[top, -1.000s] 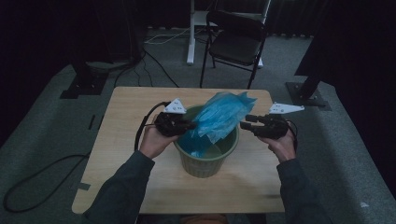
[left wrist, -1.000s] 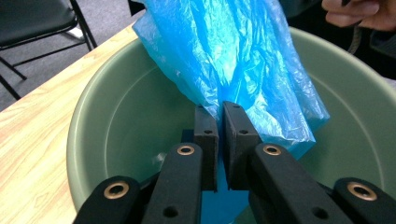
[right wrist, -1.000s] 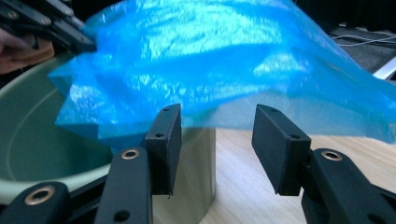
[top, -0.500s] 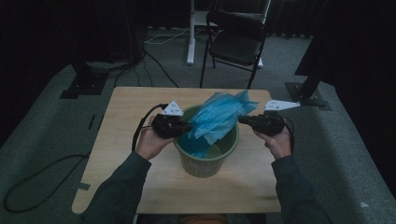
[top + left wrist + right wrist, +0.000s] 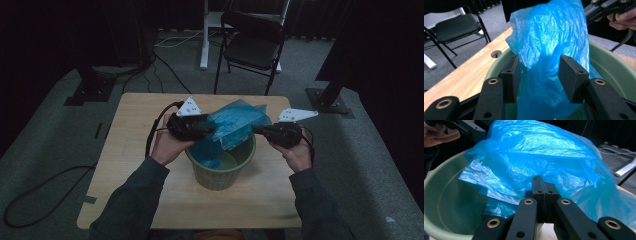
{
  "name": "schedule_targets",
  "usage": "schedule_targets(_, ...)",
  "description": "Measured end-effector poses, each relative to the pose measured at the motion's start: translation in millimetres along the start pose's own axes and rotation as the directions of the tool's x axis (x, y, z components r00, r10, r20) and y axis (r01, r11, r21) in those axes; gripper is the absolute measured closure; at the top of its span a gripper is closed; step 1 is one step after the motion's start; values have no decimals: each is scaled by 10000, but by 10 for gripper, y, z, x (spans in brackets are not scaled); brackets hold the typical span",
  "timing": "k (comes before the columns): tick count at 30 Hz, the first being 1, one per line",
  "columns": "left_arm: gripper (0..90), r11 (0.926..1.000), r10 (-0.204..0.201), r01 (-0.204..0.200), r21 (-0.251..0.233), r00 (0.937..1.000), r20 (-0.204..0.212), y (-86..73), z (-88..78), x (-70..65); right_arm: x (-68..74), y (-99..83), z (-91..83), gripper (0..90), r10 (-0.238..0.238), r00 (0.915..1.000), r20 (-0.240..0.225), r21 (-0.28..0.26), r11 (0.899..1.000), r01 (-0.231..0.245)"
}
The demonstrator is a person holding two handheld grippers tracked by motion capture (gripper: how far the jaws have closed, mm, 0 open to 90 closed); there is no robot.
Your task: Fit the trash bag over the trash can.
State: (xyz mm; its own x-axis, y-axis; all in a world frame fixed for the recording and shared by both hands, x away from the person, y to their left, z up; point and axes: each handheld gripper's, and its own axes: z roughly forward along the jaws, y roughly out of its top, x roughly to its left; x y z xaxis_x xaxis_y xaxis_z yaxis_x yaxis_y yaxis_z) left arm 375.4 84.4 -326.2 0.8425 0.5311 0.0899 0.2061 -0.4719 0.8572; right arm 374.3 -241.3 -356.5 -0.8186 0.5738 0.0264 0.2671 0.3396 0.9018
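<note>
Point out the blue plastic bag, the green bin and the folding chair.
blue plastic bag [image 5: 235, 122], high view, on the crumpled sheet above the bin.
green bin [image 5: 220, 175], high view, on its near outer wall.
folding chair [image 5: 255, 49], high view, on its dark seat.

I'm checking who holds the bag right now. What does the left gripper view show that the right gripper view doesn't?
Only the left gripper view: the left gripper has jaws apart, having just opened, with the blue bag between them, plus a chair behind. Only the right gripper view: the right gripper shut on the bag's film. Both share the bag over the green bin.
</note>
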Motion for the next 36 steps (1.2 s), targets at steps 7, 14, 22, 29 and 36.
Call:
schedule_targets(7,489,9996,-228,225,-170,9995,-206,-40,-81,61,-73,-28,-106,900,184,9997,164,-109,9998,-182)
schedule_targets(14,459,9997,152,-149,-195,9998,160,94,59,-58,29,3,39,900,-174,9997,-181,180,9997,177)
schedule_targets(22,395,9972,738,-738,-77,9973,40,280,285,-239,125,72,149,900,-457,9978,-475,277,9985,470)
schedule_targets(29,722,9886,1321,-1224,877,9846,-1143,337,516,-365,152,72,141,900,-548,9968,-575,247,9981,563)
schedule_targets(36,889,9991,290,-248,332,9907,-1326,142,249,-172,125,-43,36,900,-435,9980,-457,381,9982,453)
